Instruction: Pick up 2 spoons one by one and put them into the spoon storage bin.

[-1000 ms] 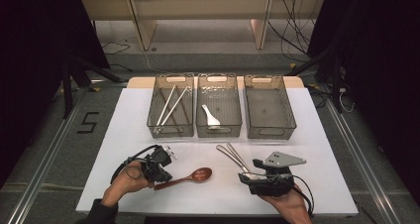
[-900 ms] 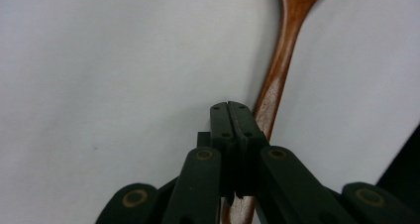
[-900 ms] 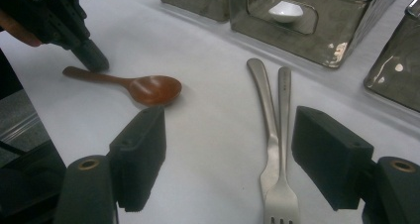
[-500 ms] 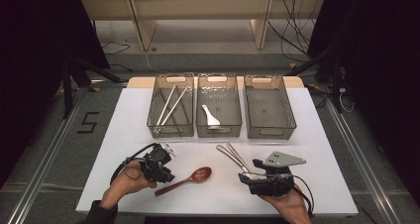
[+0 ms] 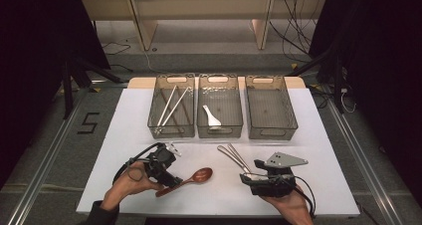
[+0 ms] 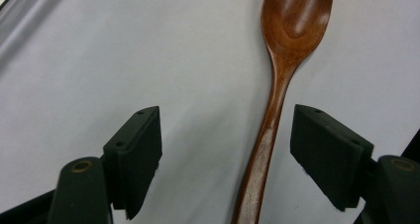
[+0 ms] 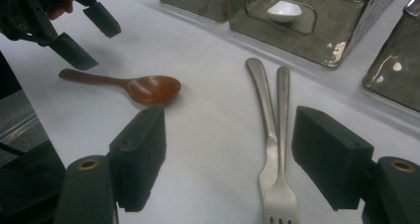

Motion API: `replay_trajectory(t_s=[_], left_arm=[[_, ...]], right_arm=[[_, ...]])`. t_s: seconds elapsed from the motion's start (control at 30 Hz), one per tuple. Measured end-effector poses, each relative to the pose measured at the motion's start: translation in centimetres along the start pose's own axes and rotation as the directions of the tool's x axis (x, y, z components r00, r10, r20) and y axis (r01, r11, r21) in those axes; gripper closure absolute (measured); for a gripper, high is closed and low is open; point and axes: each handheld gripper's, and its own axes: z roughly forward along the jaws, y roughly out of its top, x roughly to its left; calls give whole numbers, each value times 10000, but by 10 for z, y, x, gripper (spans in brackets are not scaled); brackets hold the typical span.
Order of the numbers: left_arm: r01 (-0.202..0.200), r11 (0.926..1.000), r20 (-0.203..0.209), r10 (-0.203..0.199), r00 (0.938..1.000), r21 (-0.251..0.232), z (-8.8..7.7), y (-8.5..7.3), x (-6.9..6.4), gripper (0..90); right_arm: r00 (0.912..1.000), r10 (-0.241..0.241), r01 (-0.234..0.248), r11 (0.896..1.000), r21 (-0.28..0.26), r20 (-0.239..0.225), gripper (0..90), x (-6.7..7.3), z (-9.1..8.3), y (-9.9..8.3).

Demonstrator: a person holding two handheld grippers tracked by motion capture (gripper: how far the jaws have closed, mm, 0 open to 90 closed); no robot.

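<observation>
Left gripper (image 6: 225,154): jaws spread, just been opening, brown wooden spoon (image 6: 282,80) lying between them untouched on white table (image 6: 148,60). Right gripper (image 7: 228,159): spread, straddling two steel utensils (image 7: 272,135).

You see the white table (image 5: 318,150) lit brightly from overhead while the room around it sinks into near black. Shadows stay soft and short. Small glare spots sit on the clear bins (image 7: 317,30) and the wooden spoon (image 6: 297,21). Both close views look slightly soft, blurring towards the edges.
</observation>
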Motion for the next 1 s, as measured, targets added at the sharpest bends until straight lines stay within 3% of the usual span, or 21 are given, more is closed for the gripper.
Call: replay_trajectory(t_s=[0.23, 0.57, 0.73, 1.0], left_arm=[[-559, 9975, 197, 551, 9983, 432, 10, 4, -12, 359], [-1355, 9881, 324, 1334, 9905, 734, 20, 9, -23, 599], [-1354, 9860, 369, 1324, 9905, 970, 25, 10, -24, 687], [-1530, 9820, 134, 1524, 9882, 1106, 26, 12, -27, 754]], right_arm=[[10000, -2, 2, 10000, 2, 3, 303, 0, 0, 0], [10000, -4, 4, 10000, 12, -4, 303, 0, 0, 0], [10000, -21, 22, 10000, 16, -11, 303, 0, 0, 0], [10000, -23, 23, 10000, 22, 12, 303, 0, 1, 0]])
